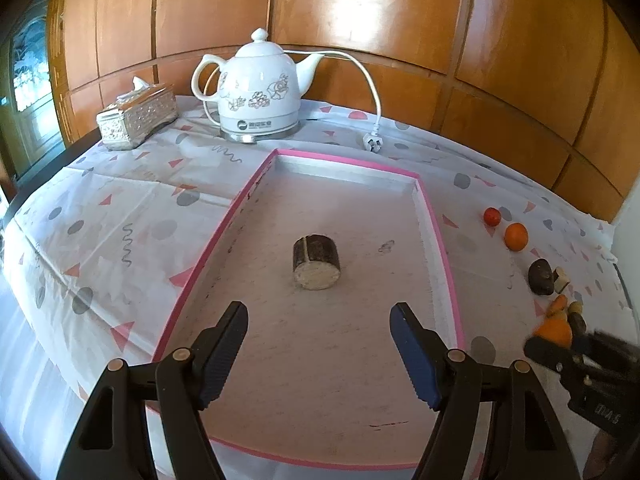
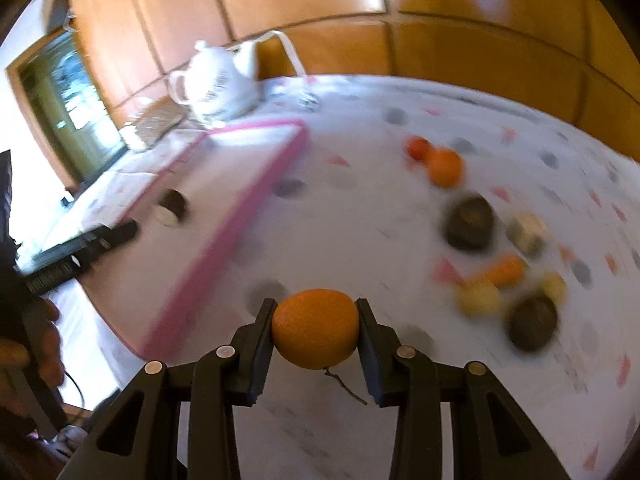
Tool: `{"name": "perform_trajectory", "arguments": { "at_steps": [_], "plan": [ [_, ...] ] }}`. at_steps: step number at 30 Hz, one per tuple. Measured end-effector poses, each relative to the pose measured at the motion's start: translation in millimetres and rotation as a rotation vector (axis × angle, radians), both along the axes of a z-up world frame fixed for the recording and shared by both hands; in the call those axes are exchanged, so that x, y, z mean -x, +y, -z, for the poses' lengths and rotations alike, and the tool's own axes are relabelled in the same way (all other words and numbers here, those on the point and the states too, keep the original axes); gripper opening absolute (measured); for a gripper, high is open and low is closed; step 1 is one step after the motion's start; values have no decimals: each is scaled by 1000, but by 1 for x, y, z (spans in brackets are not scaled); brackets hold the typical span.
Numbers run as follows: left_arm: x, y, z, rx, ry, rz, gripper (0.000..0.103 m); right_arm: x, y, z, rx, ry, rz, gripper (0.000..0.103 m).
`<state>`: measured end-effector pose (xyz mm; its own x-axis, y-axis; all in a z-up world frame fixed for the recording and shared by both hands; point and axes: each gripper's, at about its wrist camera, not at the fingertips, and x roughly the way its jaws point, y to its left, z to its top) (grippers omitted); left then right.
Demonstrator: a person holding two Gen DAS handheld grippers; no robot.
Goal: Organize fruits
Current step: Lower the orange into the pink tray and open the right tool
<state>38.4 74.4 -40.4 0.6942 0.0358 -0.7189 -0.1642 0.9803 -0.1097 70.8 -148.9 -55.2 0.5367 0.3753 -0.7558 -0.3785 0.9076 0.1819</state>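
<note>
Left gripper (image 1: 319, 350): jaws spread wide, nothing between the fingers, angled down and forward. Right gripper (image 2: 316, 330): jaws clamped from both sides on an orange (image 2: 316, 327), pads (image 2: 262, 344) pressed against the peel, fruit held clear of the surface. Bare hand (image 2: 38, 332) wrapped round the left gripper's handle, seen at the right wrist view's left edge.

Round orange (image 2: 315, 328) clamped between right tongs (image 2: 316, 330); pink-rimmed tray (image 1: 438, 236) alongside.
</note>
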Motion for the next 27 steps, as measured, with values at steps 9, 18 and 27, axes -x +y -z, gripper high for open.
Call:
{"name": "perform_trajectory", "arguments": {
  "at_steps": [9,18,27],
  "plan": [
    [1,21,1,26,-2,-60,74,-31,78,-29,-23,-72,-92,39],
    [2,28,3,33,5,-79,74,-49,115,-20,-23,-53,-99,64],
    [4,17,-2,25,-7,-48,74,-24,67,-24,-46,-76,37,66]
  ]
}}
